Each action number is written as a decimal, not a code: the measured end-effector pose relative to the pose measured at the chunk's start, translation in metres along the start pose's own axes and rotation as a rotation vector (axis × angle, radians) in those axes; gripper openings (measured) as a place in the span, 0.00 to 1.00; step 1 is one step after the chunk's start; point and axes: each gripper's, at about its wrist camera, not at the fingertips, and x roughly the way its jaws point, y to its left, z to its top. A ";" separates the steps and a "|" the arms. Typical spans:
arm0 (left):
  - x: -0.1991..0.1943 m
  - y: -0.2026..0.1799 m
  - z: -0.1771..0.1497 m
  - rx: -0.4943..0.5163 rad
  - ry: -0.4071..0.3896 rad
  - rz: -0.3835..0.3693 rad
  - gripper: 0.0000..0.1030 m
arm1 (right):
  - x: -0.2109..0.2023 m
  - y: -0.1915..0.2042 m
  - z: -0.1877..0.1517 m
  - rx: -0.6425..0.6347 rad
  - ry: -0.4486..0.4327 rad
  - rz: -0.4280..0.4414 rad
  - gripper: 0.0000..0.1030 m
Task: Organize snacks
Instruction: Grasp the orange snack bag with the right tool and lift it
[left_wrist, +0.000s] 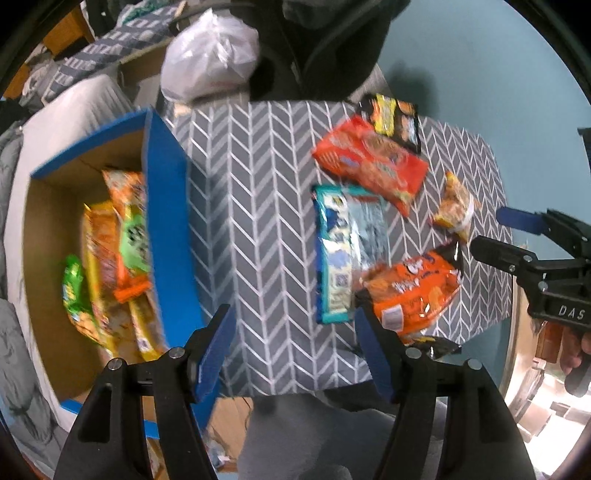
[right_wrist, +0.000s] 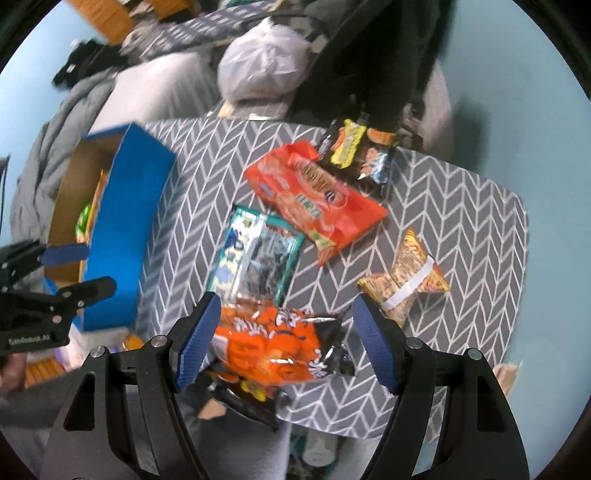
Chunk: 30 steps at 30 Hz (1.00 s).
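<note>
Five snack packets lie on the chevron-patterned table (right_wrist: 461, 206): one red biscuit pack (right_wrist: 317, 199), one teal packet (right_wrist: 258, 254), one orange chip bag (right_wrist: 273, 343), one black-and-yellow packet (right_wrist: 354, 155) and one small banded packet (right_wrist: 406, 280). At the left of the frame stands one blue cardboard box (left_wrist: 166, 206) with several packets inside, too blurred to count.

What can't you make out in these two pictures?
- Box contents: its blue wall hides most in the right wrist view; motion blur smears the labels in the left wrist view.
- Orange bag: its near end sits behind the right tongs.
- Teal pack: print blurred in both views.
</note>
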 end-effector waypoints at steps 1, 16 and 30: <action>0.006 -0.003 -0.003 -0.004 0.014 -0.004 0.66 | 0.004 0.001 -0.003 -0.032 0.010 0.001 0.73; 0.044 -0.007 -0.030 -0.115 0.134 -0.037 0.68 | 0.045 0.020 -0.039 -0.492 0.174 0.022 0.74; 0.066 -0.001 -0.063 -0.324 0.255 -0.182 0.69 | 0.094 0.050 -0.057 -0.806 0.241 0.000 0.75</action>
